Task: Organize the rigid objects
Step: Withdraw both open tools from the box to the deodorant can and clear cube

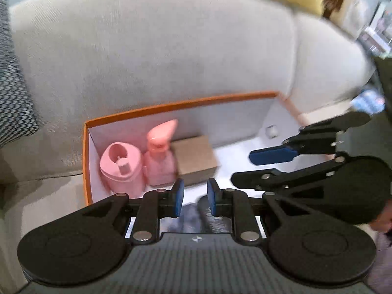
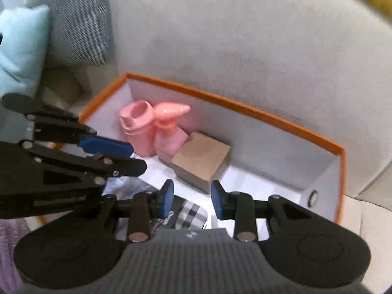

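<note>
A: Orange-rimmed box (image 1: 181, 104) on a grey sofa (image 1: 147, 49); what's inside?

B: Pink holder (image 1: 122, 165), pink bottle (image 1: 160, 161) and carton (image 1: 196, 158), lined up along the back wall, likely to save room.

A: And the tongs?

B: Left tongs (image 1: 195, 198) and right tongs (image 2: 192, 201) hover above, released, nothing between their blue pads.

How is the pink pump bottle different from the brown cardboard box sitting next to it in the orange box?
The pink pump bottle is glossy pink with a pointed nozzle on top; the brown cardboard box is matte, plain and flat-sided. The bottle stands nearer the corner of the orange box, beside a pink container; the cardboard box sits further toward the middle. Both rest against the back wall.
</note>
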